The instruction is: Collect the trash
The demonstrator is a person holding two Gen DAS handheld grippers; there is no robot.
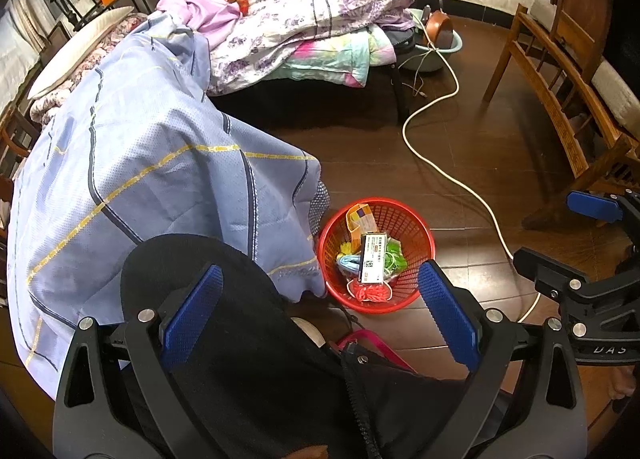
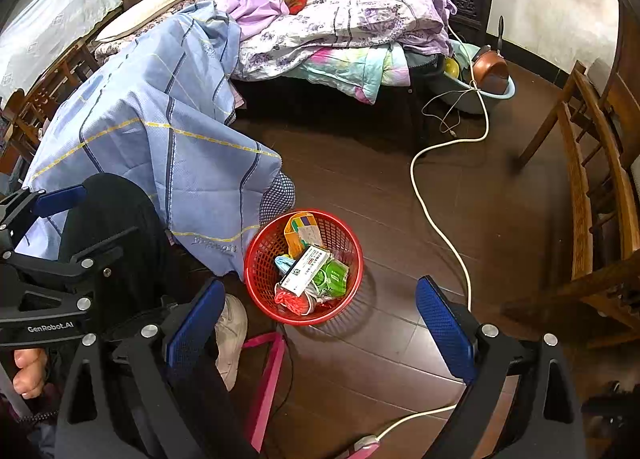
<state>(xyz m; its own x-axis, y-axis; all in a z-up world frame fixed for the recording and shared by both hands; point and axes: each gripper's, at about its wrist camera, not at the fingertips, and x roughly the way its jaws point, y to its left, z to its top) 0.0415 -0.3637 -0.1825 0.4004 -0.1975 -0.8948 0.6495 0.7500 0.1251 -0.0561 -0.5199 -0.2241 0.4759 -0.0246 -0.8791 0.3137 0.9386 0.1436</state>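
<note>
A red mesh basket (image 1: 416, 235) stands on the dark wood floor, also in the right wrist view (image 2: 260, 259). It holds trash: a white printed box (image 1: 372, 259) (image 2: 306, 269), green wrappers (image 2: 334, 277), a yellow packet (image 2: 300, 233), a blue mask and red string. My left gripper (image 1: 320, 315) is open and empty, held above my black-trousered knee left of the basket. My right gripper (image 2: 320, 323) is open and empty, above the floor just in front of the basket. Each gripper shows in the other's view (image 1: 576, 243) (image 2: 52, 215).
A blue quilt (image 1: 140, 163) hangs off the bed to the floor beside the basket. A white cable (image 2: 440, 227) snakes across the floor to the right. A wooden chair (image 2: 592, 199) stands at right. A pink strap (image 2: 268, 375) and my white shoe (image 2: 232, 335) lie near the basket.
</note>
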